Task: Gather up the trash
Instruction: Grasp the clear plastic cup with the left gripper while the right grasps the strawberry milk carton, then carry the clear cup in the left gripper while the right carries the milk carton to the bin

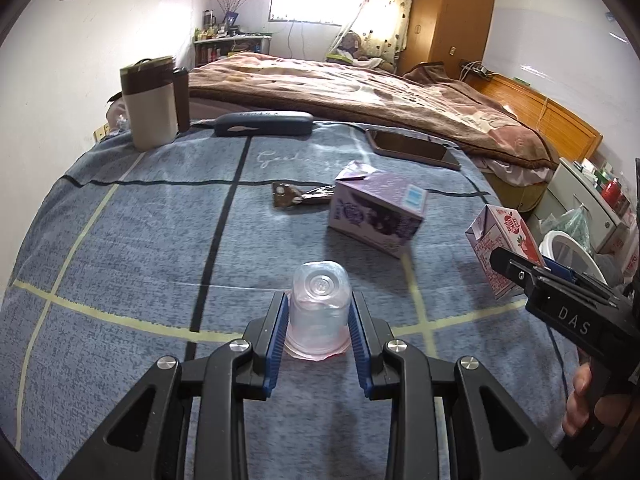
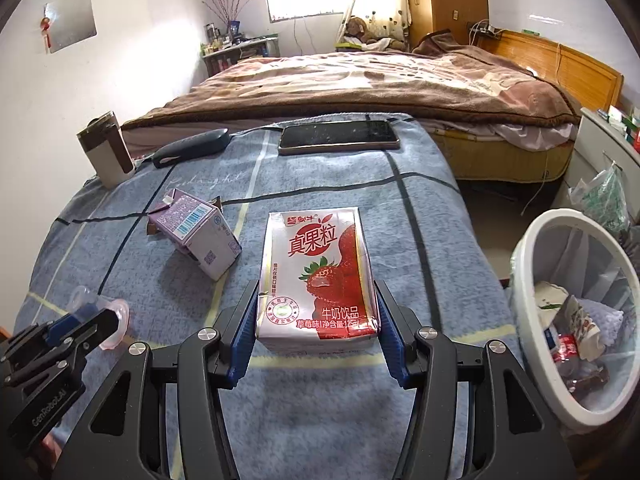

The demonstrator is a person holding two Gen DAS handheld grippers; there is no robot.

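Observation:
A clear plastic cup (image 1: 318, 292) lies on its side between the blue pads of my left gripper (image 1: 318, 308), which is shut on it just over the blue checked cloth (image 1: 140, 260). My right gripper (image 2: 317, 286) is shut on a strawberry milk carton (image 2: 316, 256), its pads pressing both sides. The left wrist view shows that carton (image 1: 500, 236) at the cloth's right edge. A purple carton (image 2: 200, 232) lies tipped on the cloth, with a brown wrapper (image 1: 292, 196) beside it. A white bin (image 2: 532, 248) holding trash stands to the right, below the table.
A phone (image 2: 338, 136), a dark glasses case (image 2: 192, 146) and a beige and brown flask (image 2: 106, 148) sit along the cloth's far edge. Beyond is a bed with a brown blanket (image 2: 360, 84). A person's hand (image 1: 580, 400) holds the right gripper's handle.

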